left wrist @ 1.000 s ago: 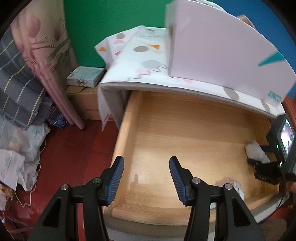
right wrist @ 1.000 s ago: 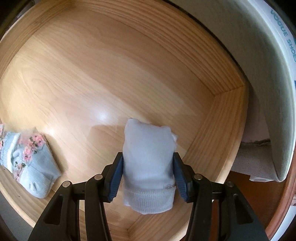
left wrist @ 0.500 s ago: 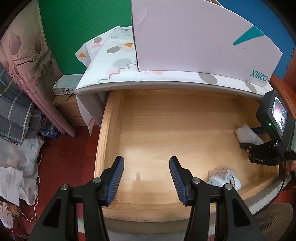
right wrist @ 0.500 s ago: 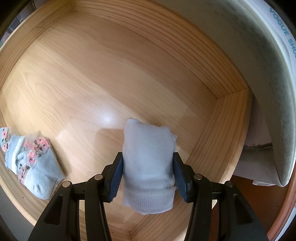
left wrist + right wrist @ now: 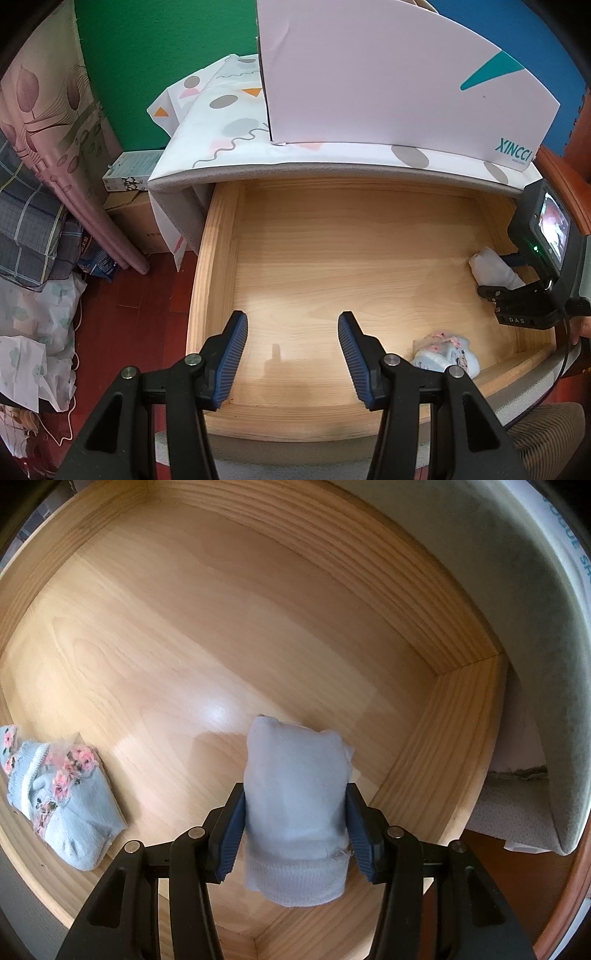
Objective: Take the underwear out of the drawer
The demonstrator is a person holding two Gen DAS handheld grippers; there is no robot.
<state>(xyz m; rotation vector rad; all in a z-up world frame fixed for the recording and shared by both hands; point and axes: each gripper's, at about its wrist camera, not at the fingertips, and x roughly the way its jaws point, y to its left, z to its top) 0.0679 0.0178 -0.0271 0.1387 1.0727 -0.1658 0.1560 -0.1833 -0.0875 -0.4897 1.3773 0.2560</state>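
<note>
While the left gripper (image 5: 291,354) hangs over the near part of the open drawer (image 5: 218,258) with its jaws parted and nothing but bare wood between them, the right gripper (image 5: 295,823) has its two blue pads pressed against either side of a white folded garment (image 5: 295,805). That bundle fills the gap between the fingers completely, its ribbed hem drooping below the pads and its rounded top poking out beyond the fingertips, toward the drawer's right-hand corner. I'd say the grasp is made and the lift is what comes next: the right hand needs to rise straight up, clear of the side wall just to the right of its fingers, and carry the piece out over the front edge.

Off to the left of the right gripper's fingers lies a second piece, the pale blue floral garment (image 5: 62,805), resting flat on the drawer floor near the front wall; in the left wrist view it sits just right of the right-hand finger, partly cut off by it.

Whether the white bundle has left the drawer floor or rests on it I can't tell. Its folds hide what sort of garment it really is, and a white box (image 5: 388,81) on the patterned cloth (image 5: 229,118) above blocks the drawer's back.
</note>
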